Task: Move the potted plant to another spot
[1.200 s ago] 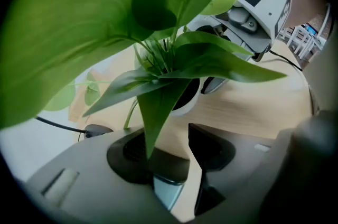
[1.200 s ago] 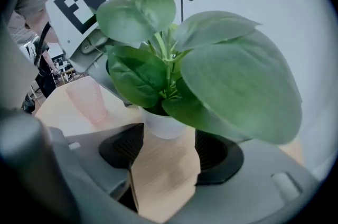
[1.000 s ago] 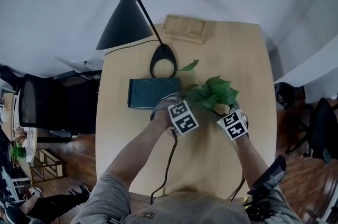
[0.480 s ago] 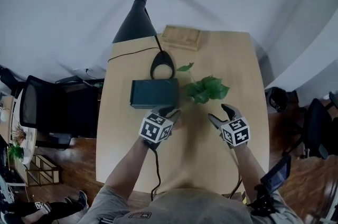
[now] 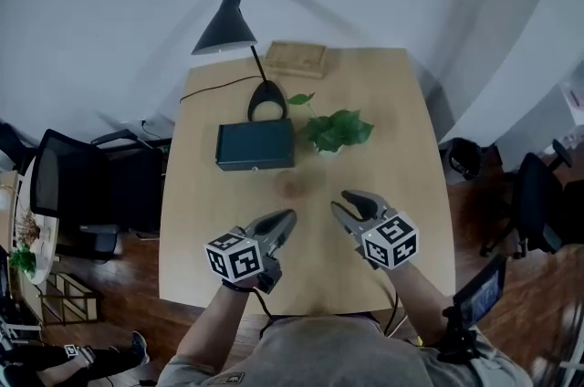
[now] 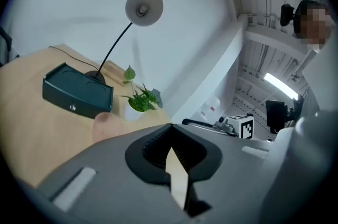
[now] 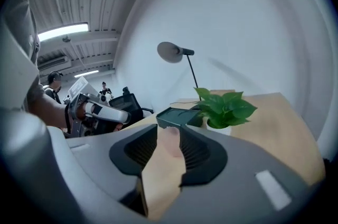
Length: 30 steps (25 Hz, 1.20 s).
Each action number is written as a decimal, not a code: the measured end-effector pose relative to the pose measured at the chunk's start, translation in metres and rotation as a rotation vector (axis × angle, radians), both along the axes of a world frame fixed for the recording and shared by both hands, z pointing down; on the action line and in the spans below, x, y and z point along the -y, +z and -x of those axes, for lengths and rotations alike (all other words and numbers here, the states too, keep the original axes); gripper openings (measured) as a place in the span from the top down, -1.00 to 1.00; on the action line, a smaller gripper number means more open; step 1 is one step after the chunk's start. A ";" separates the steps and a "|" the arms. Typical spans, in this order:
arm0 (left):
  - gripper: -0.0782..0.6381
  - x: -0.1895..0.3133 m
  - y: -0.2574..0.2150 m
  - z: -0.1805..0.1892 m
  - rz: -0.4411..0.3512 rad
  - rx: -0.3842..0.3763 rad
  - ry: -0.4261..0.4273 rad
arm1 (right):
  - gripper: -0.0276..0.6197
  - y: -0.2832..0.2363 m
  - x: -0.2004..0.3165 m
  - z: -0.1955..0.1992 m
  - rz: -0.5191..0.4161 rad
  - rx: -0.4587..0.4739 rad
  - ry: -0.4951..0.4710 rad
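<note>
- Nearest, above the front of the table (image 5: 196,212), the left claw (image 5: 285,217) is seen fully closed with nothing in it. If the pot were approached like that, it would be shoved rather than gripped.
- The right claw (image 5: 345,201) is held partly open and empty, its jaws having just been closing. Such a gap is judged too narrow for the pot, so the rim could be knocked and the pot tipped.
- Farther in, the potted plant (image 5: 336,131) is found standing upright on the table, well apart from both claws and just beside the dark box (image 5: 255,145). Leaves could be pinched instead of the pot if it is reached from above.
- Behind it, the cable (image 5: 219,86) could be snagged and the lamp (image 5: 225,27) toppled if the pot is carried that way.
</note>
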<state>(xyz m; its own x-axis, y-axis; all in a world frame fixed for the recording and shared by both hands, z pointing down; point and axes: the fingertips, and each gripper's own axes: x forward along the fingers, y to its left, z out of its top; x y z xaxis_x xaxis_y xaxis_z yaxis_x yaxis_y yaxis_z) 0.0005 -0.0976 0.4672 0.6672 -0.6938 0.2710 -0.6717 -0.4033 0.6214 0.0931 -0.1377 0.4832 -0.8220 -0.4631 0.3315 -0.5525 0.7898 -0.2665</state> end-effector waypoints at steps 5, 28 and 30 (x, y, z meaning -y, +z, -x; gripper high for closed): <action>0.78 -0.064 0.022 -0.017 0.057 -0.060 0.054 | 0.61 0.019 -0.063 0.012 0.081 0.001 -0.041; 0.78 -0.310 0.023 -0.016 0.082 -0.223 0.188 | 0.90 0.028 -0.342 0.036 0.268 -0.002 0.008; 0.78 -0.318 0.018 -0.017 0.065 -0.211 0.185 | 0.90 0.022 -0.350 0.035 0.253 -0.002 0.003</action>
<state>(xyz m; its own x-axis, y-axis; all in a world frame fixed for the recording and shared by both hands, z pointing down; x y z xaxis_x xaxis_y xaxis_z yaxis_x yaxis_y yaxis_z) 0.0173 0.2201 0.4853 0.8270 -0.5410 0.1527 -0.4435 -0.4611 0.7685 0.0584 0.2119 0.5054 -0.8199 -0.3676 0.4389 -0.5556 0.6961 -0.4547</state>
